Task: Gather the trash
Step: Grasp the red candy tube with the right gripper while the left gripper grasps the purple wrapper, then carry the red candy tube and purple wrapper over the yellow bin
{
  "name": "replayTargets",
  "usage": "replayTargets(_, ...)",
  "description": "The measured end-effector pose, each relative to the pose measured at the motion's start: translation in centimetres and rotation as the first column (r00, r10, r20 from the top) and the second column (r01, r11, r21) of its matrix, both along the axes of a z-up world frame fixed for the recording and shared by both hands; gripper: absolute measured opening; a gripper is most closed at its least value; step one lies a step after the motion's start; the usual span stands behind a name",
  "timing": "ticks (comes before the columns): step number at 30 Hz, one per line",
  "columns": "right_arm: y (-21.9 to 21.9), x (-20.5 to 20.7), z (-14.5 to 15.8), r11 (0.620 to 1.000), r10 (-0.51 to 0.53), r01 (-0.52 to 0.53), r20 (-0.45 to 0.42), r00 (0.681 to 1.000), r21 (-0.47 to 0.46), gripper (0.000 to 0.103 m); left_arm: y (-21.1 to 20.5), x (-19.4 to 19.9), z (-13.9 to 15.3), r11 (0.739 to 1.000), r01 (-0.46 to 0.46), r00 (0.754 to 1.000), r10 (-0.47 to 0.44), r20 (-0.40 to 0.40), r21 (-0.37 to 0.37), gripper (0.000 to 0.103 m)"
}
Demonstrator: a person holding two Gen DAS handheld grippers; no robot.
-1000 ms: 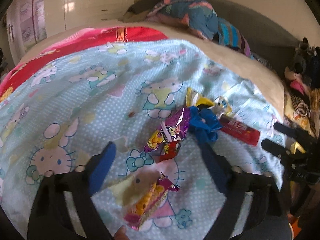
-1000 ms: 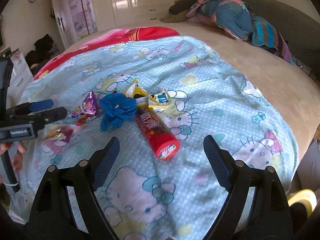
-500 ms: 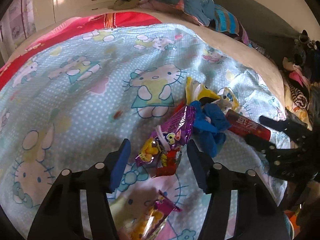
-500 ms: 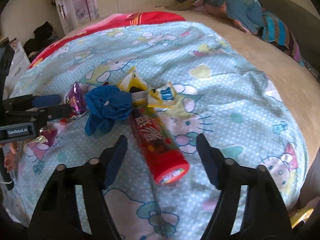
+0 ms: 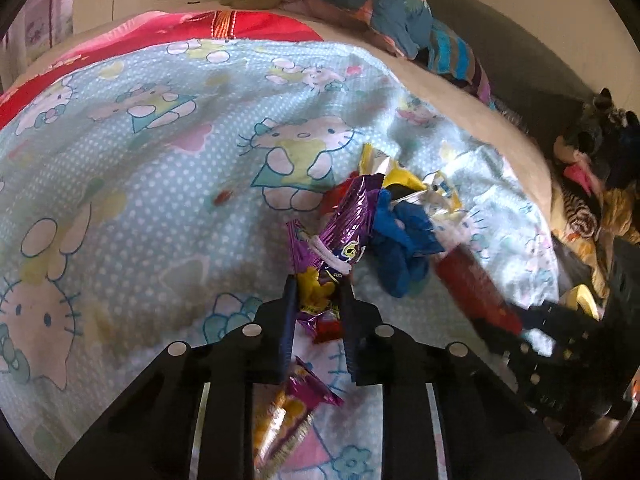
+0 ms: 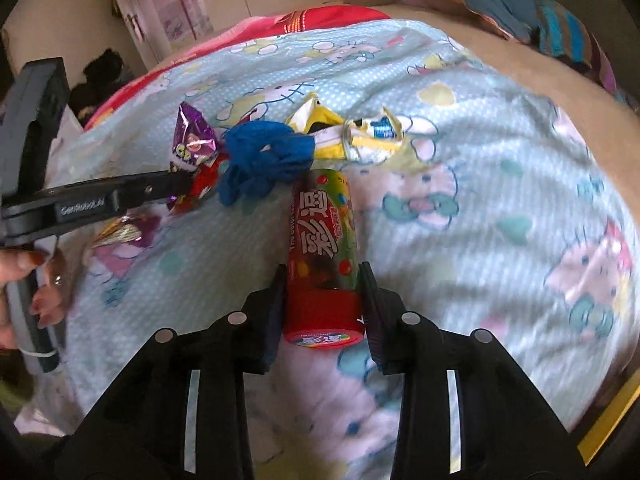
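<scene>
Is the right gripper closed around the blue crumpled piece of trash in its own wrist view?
No: the right gripper is closed on the red candy tube, while the blue crumpled piece lies beyond the tube.

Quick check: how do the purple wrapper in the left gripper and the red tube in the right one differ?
The purple wrapper is flat, crinkled foil; the red tube is a rigid cylinder. The wrapper sticks up from the left gripper; the tube lies on the sheet, clamped near its cap by the right gripper. Both are gripped.
</scene>
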State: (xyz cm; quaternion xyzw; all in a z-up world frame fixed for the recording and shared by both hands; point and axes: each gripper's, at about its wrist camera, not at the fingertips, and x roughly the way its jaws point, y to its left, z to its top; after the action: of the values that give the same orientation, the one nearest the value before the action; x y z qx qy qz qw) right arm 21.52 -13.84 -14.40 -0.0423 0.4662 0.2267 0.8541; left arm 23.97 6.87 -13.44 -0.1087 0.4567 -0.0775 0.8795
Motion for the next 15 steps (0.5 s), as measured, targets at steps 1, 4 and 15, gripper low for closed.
replayTargets(1, -0.1, -0.3, 0.0, 1.0, -0.002, 0.002, -0.002, 1.0, 0.005, 0.028, -0.2, -0.4, 0.3, 1.0, 0.003, 1.0, -0.003, 0.011, -0.007, 0.019)
replayTargets(4, -0.5, -2.0, 0.1, 0.999, -0.009, 0.01, -0.01, 1.0, 0.04, 0.028, -0.6, -1.3, 1.2, 1.0, 0.009, 0.999, -0.008, 0.039, -0.019, 0.019)
replayTargets(15, -0.9, -6.2, 1.0, 0.989, 0.008, -0.009, 0.009, 1.0, 0.147, 0.028, -2.0, -5.7, 4.6, 0.998, 0.018, 0.989, -0.009, 0.146, -0.057, 0.019)
